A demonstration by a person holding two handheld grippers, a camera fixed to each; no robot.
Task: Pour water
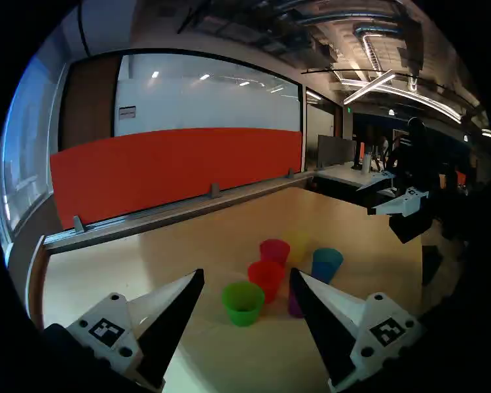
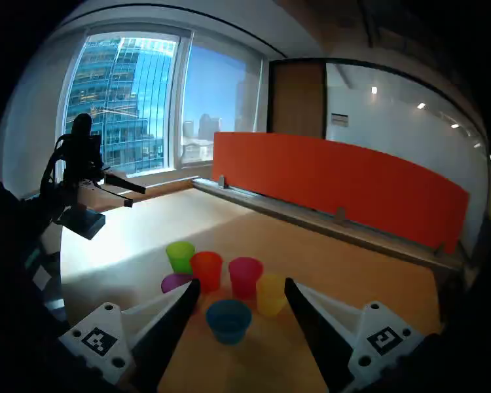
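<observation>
purple cup [image 1: 294,306] — we see a sliver, the rest behind the left gripper [image 1: 245,274] and its right finger [image 1: 321,321] | yellow cup [image 1: 299,243] half behind the pink cup [image 1: 275,250] | right gripper view: purple cup [image 2: 173,282] right side behind the red cup [image 2: 207,268] | cup contents — we cannot tell | left gripper and right gripper [image 2: 240,285] bodies cut off at the near edge

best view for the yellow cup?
Right gripper view: the yellow cup stands near the camera, with its rim and side in plain sight. In the left gripper view it sits farther off at the back of the cluster, its lower part hidden behind the pink cup.
</observation>
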